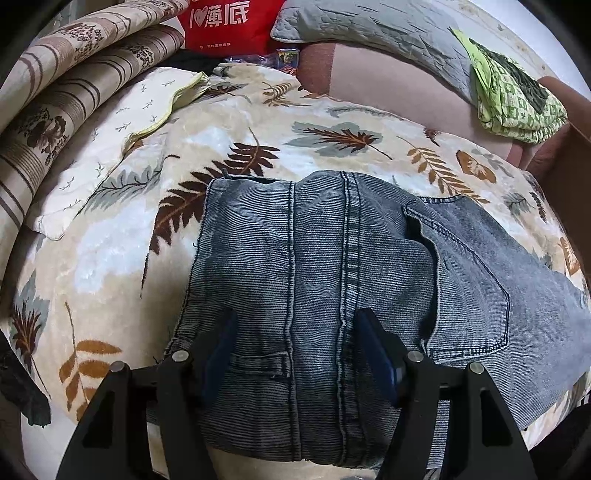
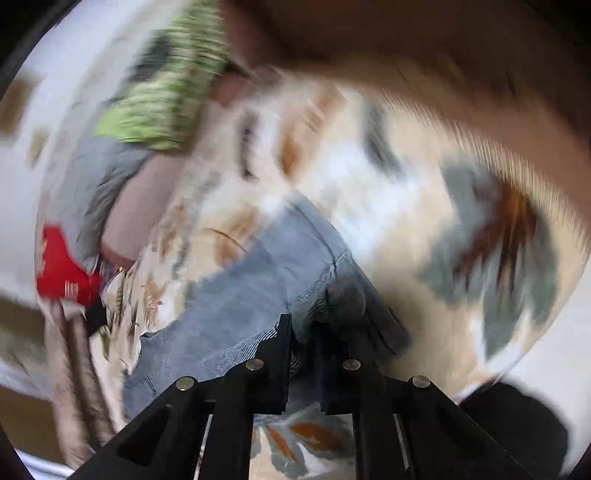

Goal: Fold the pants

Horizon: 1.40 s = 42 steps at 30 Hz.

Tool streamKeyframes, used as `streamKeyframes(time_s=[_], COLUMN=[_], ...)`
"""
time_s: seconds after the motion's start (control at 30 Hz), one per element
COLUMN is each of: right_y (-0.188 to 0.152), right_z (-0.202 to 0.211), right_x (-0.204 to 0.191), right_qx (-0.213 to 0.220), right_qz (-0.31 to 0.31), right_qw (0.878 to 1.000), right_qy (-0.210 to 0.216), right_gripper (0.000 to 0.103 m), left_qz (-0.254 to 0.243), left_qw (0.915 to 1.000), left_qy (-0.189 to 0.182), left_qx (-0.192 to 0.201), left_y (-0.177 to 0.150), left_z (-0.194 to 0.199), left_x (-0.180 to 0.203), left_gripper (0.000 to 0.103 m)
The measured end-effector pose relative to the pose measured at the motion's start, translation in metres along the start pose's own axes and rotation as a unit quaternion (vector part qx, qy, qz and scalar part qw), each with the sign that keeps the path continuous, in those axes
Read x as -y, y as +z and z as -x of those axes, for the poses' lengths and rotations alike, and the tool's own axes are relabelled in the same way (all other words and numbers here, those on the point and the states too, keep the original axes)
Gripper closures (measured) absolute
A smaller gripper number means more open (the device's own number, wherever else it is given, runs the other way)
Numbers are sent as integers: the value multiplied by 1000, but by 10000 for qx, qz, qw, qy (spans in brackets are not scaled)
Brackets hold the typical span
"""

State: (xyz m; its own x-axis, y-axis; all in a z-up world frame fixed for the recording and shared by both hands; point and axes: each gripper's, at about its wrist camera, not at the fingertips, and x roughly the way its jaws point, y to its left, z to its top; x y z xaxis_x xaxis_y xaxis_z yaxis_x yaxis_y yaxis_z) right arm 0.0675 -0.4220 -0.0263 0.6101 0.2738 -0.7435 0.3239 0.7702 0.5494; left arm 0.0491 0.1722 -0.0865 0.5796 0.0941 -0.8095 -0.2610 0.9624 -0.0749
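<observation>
L wrist view: grey-blue jeans point(image 1: 332, 280) lie folded on a leaf-print blanket point(image 1: 258, 122) over the bed, back pocket point(image 1: 469, 280) face up, waistband end nearest the cam. Left tongs point(image 1: 299, 350) released, jaws wide apart, straddling the denim at the two vertical seams; pads point(image 1: 221, 354) sit low at the cloth but not pinching it. Behind: striped quilt point(image 1: 74, 85) rolled at upper left w/ a pale pillow point(image 1: 122, 122) against it, red bag point(image 1: 225, 22) w/ white print at top, grey quilted pillow point(image 1: 369, 26), green-patterned cloth point(image 1: 513, 96) folded at upper right.

R wrist view: heavy motion blur. Right tongs point(image 2: 301, 328) clenched, jaws nearly together, w/ a fold of the jeans point(image 2: 258, 280) bunched at the tips; appears grasped, edge detail not sharp. Jeans run from the tips toward lower left across the blanket point(image 2: 406, 184). Green cloth point(image 2: 166, 96) smeared at top left, red bag point(image 2: 62, 269) at left edge. Dark shape at lower right, cannot tell what.
</observation>
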Motion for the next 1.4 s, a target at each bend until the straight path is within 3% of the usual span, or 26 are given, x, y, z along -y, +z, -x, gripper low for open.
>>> streamKeyframes(time_s=[0.07,0.13,0.2,0.23,0.27,0.33,0.47,0.5,0.57,0.6,0.63,0.67,0.77,0.83,0.9,0.97,1.0,1.03,1.07,1.1,1.13,1.2,1.27,1.3,1.37,1.4], right_y=[-6,-15,-17,-14,-15,-9,4,5,6,5,4,2,12,21,32,41,49,57,62,66,72,76,69,61,31,13], right_z=[-5,-38,-30,-22,-14,10,36,29,0,-27,-47,-62,-45,-33,-40,-56,-73,-100,-128,-140,-131,-112,-93,-89,-108,-124], right_x=[2,26,35,30,24,11,-21,-28,-28,-17,-6,6,-13,-38,-68,-79,-78,-70,-56,-47,-52,-87,-140,-159,-221,-250], right_qx=[-62,-767,-636,-634,-543,-111,472,453,61,-302,-547,-692,-586,-371,-397,-409,-422,-553,-872,-999,-789,-626,-246,-285,-893,-1201], right_qz=[168,-88,-325,-258,-178,103,433,550,550,454,367,227,364,669,1063,1184,1235,1241,1086,827,701,1149,1793,2067,2770,3088], right_qw=[9996,9952,9972,9972,9977,9983,9978,9972,9972,9981,9978,9971,9974,9970,9931,9901,9902,9907,9892,9908,9937,9898,9821,9773,9565,9424], right_qy=[-230,-606,-226,-283,-366,-559,-146,234,493,268,-96,-201,-203,-73,294,635,506,-10,-453,-397,-389,-560,-513,-359,208,469], right_gripper=[90,87,84,71,50,38,35,32,28,28,35,40,40,39,37,27,25,22,26,26,26,26,26,26,26,26], left_qz=[-1,-7,-3,18,43,20,-337,-464,-692,-799,-813,-680,-610,-603,-682,-892,-937,-754,-559,-508,-503,-427,-426,-425,-300,-175], left_qw=[10000,10000,9999,9999,9998,9997,9973,9965,9963,9962,9956,9971,9973,9975,9965,9950,9942,9955,9976,9978,9979,9969,9956,9959,9973,9983], left_qy=[12,46,110,142,175,94,-163,-202,21,282,434,283,403,204,13,248,528,510,384,422,413,191,331,443,644,546], left_qx=[-9,-29,-18,-19,11,230,628,666,504,192,-182,-197,0,305,474,377,75,-261,-129,-88,-11,640,769,662,167,43], left_y=[1,1,3,4,5,9,19,20,17,13,8,5,14,20,21,20,16,12,13,16,19,21,23,22,16,16], left_z=[0,0,4,7,12,27,50,48,32,14,-7,-17,0,16,22,10,-8,-28,-27,-20,-10,15,20,15,-6,-12], left_x=[1,2,4,4,6,14,44,53,61,62,58,50,53,60,68,73,71,60,54,53,54,52,51,49,38,33], left_gripper=[35,35,35,35,35,35,29,27,26,26,23,22,18,18,18,18,17,13,12,12,12,12,12,12,12,12])
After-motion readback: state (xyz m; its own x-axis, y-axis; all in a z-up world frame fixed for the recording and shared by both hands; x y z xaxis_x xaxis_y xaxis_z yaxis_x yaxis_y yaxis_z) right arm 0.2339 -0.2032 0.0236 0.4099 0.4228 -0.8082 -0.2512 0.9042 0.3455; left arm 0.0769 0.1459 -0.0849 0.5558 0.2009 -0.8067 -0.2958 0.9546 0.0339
